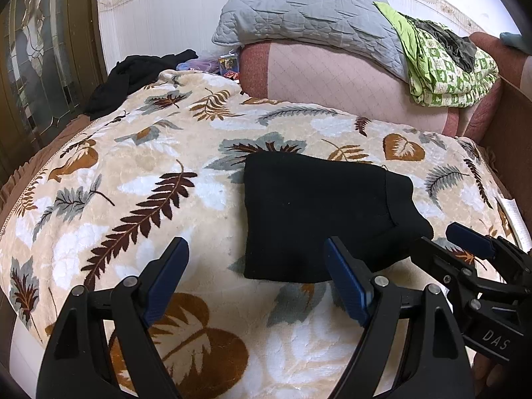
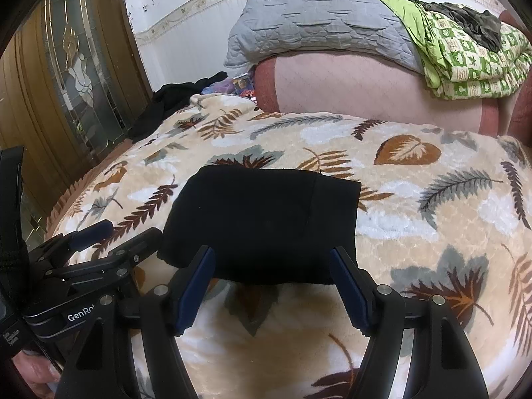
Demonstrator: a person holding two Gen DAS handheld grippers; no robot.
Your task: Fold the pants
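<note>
Left wrist view, door point(image 1: 33, 50): brown with patterned glass, cut off by the lens rim.
Dark garment point(image 1: 139, 73): heaped at the far left bed edge, shape unclear.
Left gripper point(image 1: 256, 259): fingers spread wide, grasping nothing, above the leaf-print blanket point(image 1: 133, 166).
Pants point(image 1: 319, 216): black, folded into a compact block on the blanket; near edge partly hidden by the fingers.
Right gripper point(image 2: 271, 266): fingers parted, empty, tips overlapping the pants' near edge.
Grey pillow point(image 2: 316, 20): on a pink cushion point(image 2: 349, 83).
Green bedding point(image 2: 465, 53): partly cut off at right.
</note>
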